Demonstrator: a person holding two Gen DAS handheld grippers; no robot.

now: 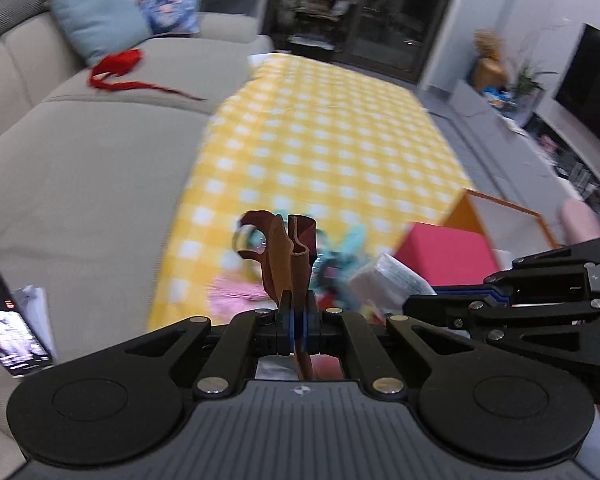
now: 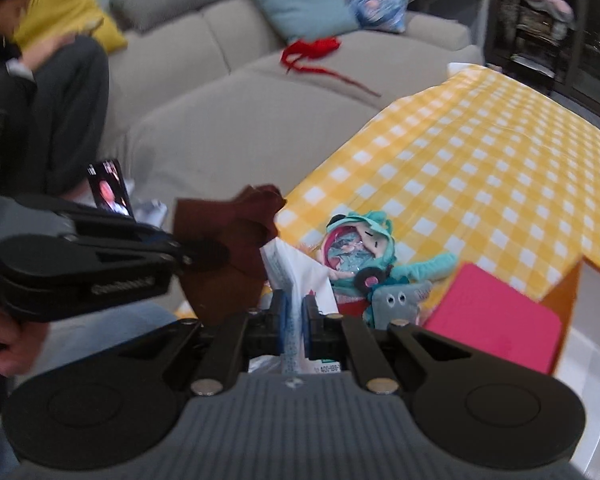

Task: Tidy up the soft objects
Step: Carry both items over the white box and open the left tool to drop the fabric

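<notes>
The left tongs are clamped on a brown cloth and the right tongs on a white tissue pack — one soft thing each, probably so both leave the pile together. Both are held clear of the yellow checked tabletop. A teal doll and grey plush lie at its near edge beside a pink box — likely where the soft things go.

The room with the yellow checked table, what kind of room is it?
Most likely a home living room: a long grey sofa with cushions, a dark TV screen on a low unit, and a checked tablecloth.
</notes>
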